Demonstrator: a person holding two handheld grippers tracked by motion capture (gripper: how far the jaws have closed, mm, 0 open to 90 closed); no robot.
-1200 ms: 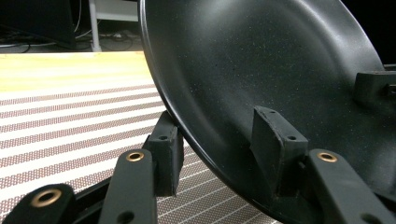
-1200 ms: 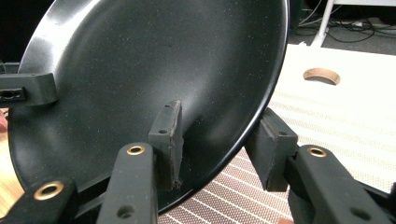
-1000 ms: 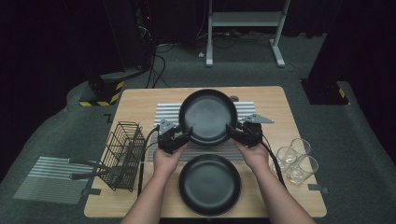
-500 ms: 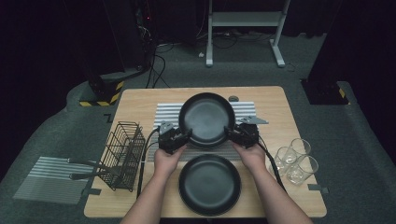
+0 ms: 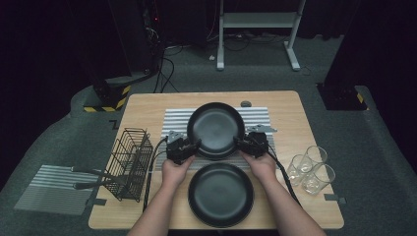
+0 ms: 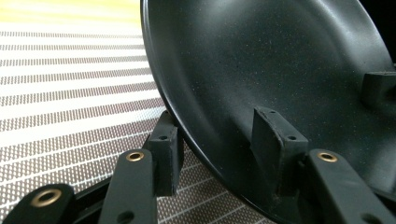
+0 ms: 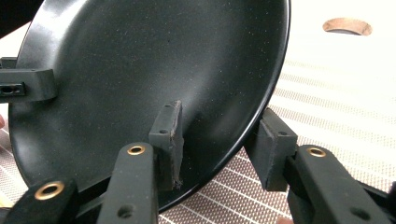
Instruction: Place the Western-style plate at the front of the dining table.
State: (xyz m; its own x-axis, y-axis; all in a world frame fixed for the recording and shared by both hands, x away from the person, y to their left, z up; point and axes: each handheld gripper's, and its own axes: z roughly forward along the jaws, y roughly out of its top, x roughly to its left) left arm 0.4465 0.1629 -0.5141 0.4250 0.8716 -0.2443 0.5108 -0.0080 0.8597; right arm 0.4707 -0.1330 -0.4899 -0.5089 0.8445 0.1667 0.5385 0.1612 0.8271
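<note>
I've got the black plate (image 5: 215, 129) clamped by its rim in both grippers, left gripper (image 5: 188, 148) and right gripper (image 5: 244, 143), over the striped mat (image 5: 177, 120) on the bench (image 5: 305, 162).

A wooden table (image 5: 305, 147) is standing on a grey carpeted floor (image 5: 373, 162) in a dark room; the far walls are lying in shadow. A white metal stand (image 5: 258, 29) is resting on the floor beyond the table, with black cables (image 5: 167, 64) trailing beside it. Dark upright blocks are flanking the scene, two of them sitting on bases with yellow-and-black hazard striping (image 5: 105, 105). A striped grey mat (image 5: 42, 189) is lying on the carpet at the left. Light is falling mainly on the tabletop.
</note>
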